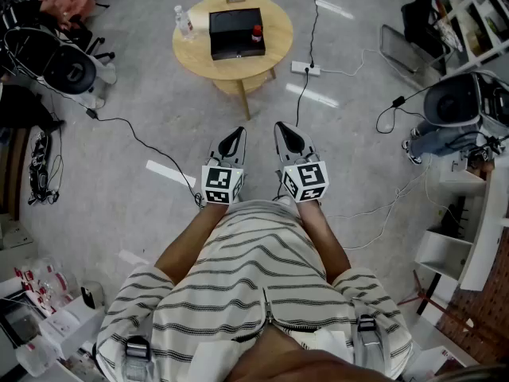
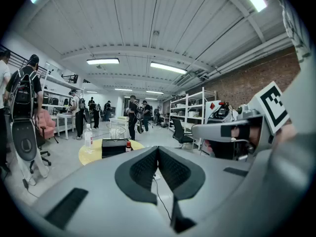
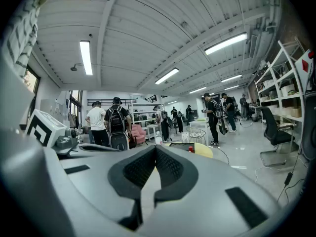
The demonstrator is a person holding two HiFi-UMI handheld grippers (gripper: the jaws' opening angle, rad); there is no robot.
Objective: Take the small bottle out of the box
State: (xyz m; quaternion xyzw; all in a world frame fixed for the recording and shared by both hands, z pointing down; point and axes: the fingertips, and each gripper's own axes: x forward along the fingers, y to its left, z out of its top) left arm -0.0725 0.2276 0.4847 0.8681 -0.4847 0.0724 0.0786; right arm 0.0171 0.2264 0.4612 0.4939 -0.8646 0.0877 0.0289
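Left tongs (image 1: 232, 139) and right tongs (image 1: 288, 133) are closed, empty, well apart from the surface (image 1: 277, 21). Walk closer, open one pair, descend over the bottle (image 1: 257, 33) in the box (image 1: 235, 34).

Open floor lies between the person and the round table (image 1: 274, 22), crossed only by thin cables (image 1: 300, 100), with a power strip (image 1: 306, 68) just off the table's right edge. The black box (image 1: 235, 30) is free from above. A water bottle (image 1: 184, 22) stands just left of it, and a small bottle (image 1: 257, 33) is at its right end.
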